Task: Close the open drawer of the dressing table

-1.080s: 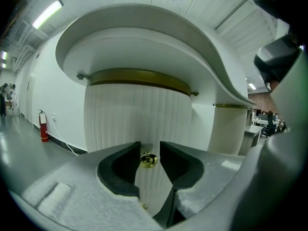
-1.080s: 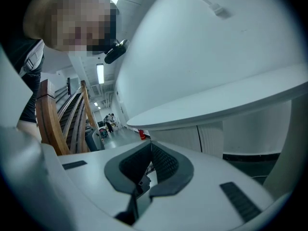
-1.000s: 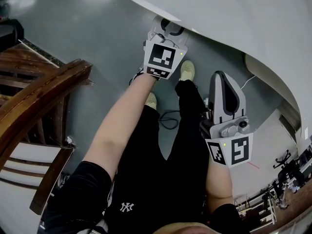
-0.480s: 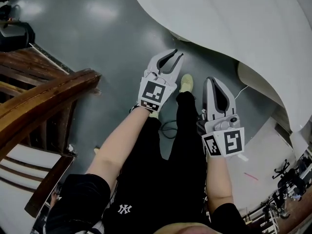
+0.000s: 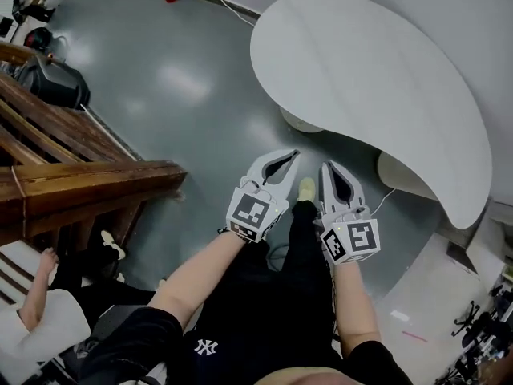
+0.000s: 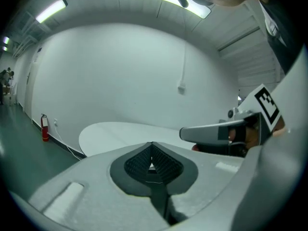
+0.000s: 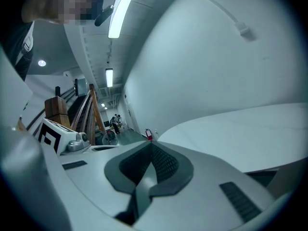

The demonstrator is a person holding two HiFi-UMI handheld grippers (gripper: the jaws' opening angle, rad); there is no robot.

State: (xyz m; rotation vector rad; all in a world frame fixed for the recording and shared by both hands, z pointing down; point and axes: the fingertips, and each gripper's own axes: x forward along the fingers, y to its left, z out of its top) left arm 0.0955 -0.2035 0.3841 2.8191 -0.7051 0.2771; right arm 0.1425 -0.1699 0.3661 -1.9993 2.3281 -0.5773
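My left hand-held gripper [image 5: 290,156] and right hand-held gripper [image 5: 329,168] are both pinched shut, empty, I guess for shoving a drawer I can't spot.

Head view overhead; gripper views toward table [image 5: 361,70]

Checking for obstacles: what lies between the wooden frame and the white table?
Only bare grey floor between the wooden frame and the white table, seen in the head view.

table [image 5: 377,79] ahead | wooden frame [image 5: 96,181] left | left tongs [image 5: 292,154] beside right tongs [image 5: 327,168]
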